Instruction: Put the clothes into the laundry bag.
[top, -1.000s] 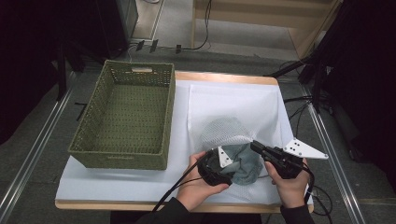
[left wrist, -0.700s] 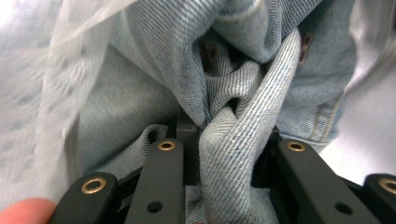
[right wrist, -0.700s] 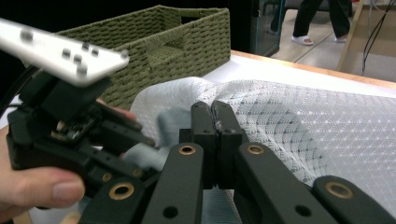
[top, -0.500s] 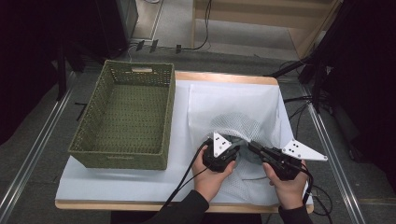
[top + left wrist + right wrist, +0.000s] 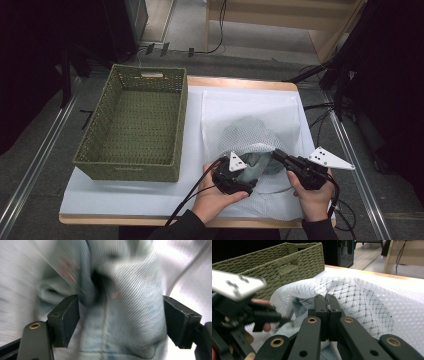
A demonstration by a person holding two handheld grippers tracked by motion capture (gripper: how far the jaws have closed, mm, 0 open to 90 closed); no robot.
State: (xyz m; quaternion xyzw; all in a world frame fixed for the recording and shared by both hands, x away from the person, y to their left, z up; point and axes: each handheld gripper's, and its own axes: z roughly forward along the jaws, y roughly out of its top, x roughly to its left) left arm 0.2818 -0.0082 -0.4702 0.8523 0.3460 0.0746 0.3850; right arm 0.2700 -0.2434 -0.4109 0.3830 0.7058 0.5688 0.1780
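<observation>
Since the earlier frames, the left gripper (image 5: 246, 172) has pushed a little farther into the opening of the white mesh bag (image 5: 250, 135), and its jaws have just been opening: in the left gripper view they stand wide apart, with the pale blue denim garment (image 5: 120, 322) bunched between them. Whether the pads still press the cloth cannot be told there, because the picture is smeared by motion; a gap seems to show at the right pad. A second ago the garment lay more exposed at the bag's near edge; now most of it sits under the mesh, only a grey-blue patch (image 5: 255, 167) showing in the high view between the two grippers. The right gripper (image 5: 278, 154) is in much the same place on the right of the bag's mouth, its jaws pressed together on a fold of the mesh, as the right gripper view shows (image 5: 327, 305).

The bag lies on the white cloth (image 5: 150, 197) at the near right of the table (image 5: 240, 83), with the green woven basket (image 5: 135, 125) just to its left. Much of the garment is hidden inside the mesh, so its shape and kind of piece are hard to make out. The left gripper's jaw tips are covered by its own body and grey plate in the high view.
</observation>
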